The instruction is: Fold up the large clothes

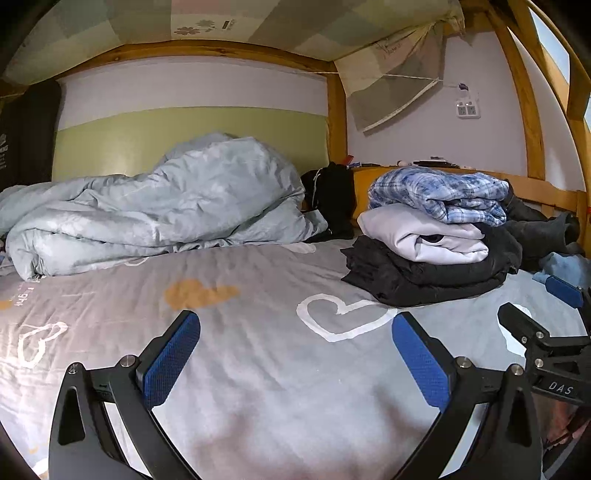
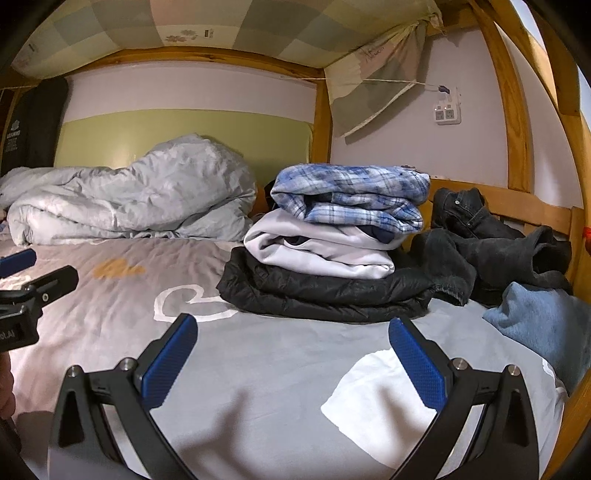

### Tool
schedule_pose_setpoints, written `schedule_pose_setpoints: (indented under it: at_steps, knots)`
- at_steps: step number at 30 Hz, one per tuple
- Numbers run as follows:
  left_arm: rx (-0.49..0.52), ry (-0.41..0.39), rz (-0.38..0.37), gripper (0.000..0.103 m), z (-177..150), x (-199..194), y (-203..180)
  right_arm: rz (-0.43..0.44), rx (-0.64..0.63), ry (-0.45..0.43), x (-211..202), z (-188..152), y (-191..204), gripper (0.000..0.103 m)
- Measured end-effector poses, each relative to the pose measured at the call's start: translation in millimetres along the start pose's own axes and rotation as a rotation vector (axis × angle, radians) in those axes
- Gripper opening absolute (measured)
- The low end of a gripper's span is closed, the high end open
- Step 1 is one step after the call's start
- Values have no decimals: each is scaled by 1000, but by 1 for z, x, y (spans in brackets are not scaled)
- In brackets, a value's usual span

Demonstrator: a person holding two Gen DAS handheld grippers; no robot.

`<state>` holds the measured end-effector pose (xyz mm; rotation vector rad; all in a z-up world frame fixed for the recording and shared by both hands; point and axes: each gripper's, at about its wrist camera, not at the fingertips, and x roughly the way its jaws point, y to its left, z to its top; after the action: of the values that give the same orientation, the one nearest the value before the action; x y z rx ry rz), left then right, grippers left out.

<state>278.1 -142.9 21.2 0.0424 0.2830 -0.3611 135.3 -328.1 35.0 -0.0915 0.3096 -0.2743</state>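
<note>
Right wrist view: folded stack sits mid-bed, black padded jacket at the bottom, pale lilac garment on it, blue plaid shirt on top. Squared and piled toward the far side, probably to keep the near sheet free as a folding surface. Unfolded work is to the right of the stack: dark jeans slumped against the wooden side rail, a dark grey garment sprawled beside them and touching the jacket, a blue garment at the right edge.

Right gripper hovers over bare sheet, jaws spread wide, nothing in them. Left gripper likewise wide apart and empty, just left of the right one, over the grey heart-print sheet.

Likely next pick is from the right-hand heap, so the right gripper has the shorter reach. Open room: broad sheet area in front of the stack. Limits: rail close on the right, rumpled pale blue duvet along the far left, low bunk overhead.
</note>
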Motion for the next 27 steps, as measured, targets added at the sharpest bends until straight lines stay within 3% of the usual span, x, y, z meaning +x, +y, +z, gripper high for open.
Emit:
schedule_pose_setpoints:
  at_steps: [16, 27]
  knots:
    - [-19, 40, 28, 103, -2, 4, 3, -9, 17, 33, 4, -2, -1, 103]
    - [-2, 15, 38, 103, -2, -3, 0, -18, -3, 21, 1, -2, 3, 103]
